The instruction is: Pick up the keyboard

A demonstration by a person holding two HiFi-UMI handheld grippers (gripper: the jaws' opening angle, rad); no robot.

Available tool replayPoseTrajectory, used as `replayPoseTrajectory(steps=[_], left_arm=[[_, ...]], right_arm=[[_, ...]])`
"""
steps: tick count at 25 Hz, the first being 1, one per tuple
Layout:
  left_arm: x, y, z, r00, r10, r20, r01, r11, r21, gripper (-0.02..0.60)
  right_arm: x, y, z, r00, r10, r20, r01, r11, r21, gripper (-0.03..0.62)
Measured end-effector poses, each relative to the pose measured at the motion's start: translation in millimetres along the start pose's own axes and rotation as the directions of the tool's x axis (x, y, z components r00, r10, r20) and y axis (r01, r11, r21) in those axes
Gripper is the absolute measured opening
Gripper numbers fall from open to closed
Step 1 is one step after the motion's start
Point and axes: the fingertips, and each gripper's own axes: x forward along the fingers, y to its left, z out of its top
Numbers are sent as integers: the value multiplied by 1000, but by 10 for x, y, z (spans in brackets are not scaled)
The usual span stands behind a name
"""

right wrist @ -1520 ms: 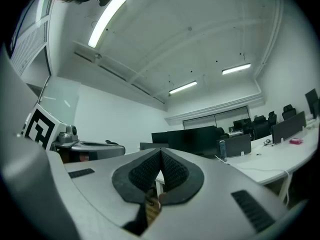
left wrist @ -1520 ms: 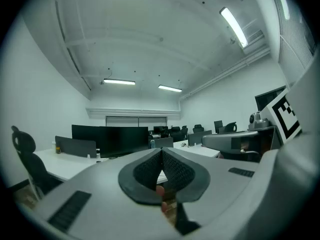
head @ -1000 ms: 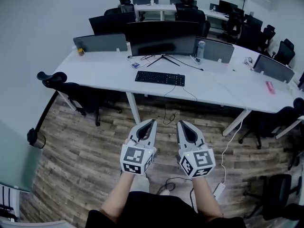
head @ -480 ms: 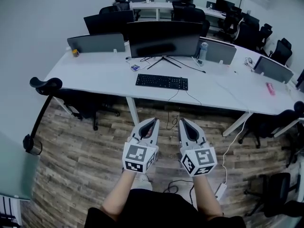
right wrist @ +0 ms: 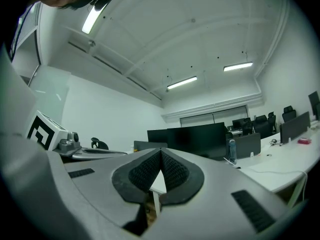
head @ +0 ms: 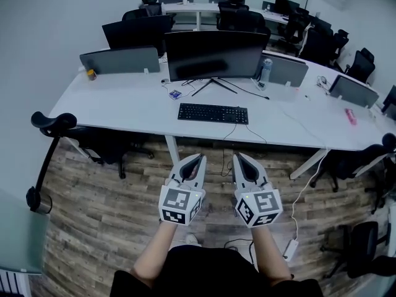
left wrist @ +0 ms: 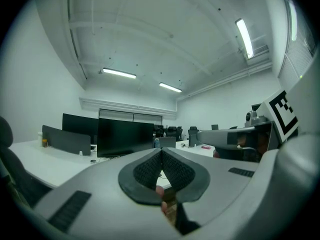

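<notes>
A black keyboard (head: 213, 113) lies on the long white desk (head: 124, 101), in front of a wide dark monitor (head: 215, 55). In the head view my left gripper (head: 201, 157) and right gripper (head: 236, 156) hang side by side over the wooden floor, short of the desk's near edge and apart from the keyboard. Both are shut with nothing between the pads. In the left gripper view the gripper (left wrist: 161, 151) points level at the monitor (left wrist: 125, 139). The right gripper (right wrist: 161, 152) also faces the monitor (right wrist: 197, 140). The keyboard is hidden in both gripper views.
A water bottle (head: 265, 70) stands right of the monitor, with grey desk dividers (head: 120, 60) on either side. A black office chair (head: 86, 138) sits at the desk's left end, and others (head: 362, 163) at the right. Cables and a power strip (head: 289, 247) lie on the floor.
The desk, keyboard and monitor have come nearer and lower in the head view as I move forward. Both grippers stay shut and side by side.
</notes>
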Motion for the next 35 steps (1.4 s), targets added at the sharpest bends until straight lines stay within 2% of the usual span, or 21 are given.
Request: replayPoseTrajectory(steps=[6,19,22,35], left_arm=[[97,304,-47,999,-44,-8,44,999,25,-2],[235,615,-93,996,-92,-7,92,996,-11,-2],[339,685,-74,996,-88,-1,88,996,16,-2],[1088,709,-42,994,-106,-16,107,994,25,-2]], right_arm=[[298,126,-25,1000,-30,4,30,1000,-6,5],[650,266,-130,998,-51,-29,51,999,-16,5],[743,202,-143,998,-54,-30,54,999,-1,5],[1165,-426,-168,998,-65,-22,66,997,35,5]])
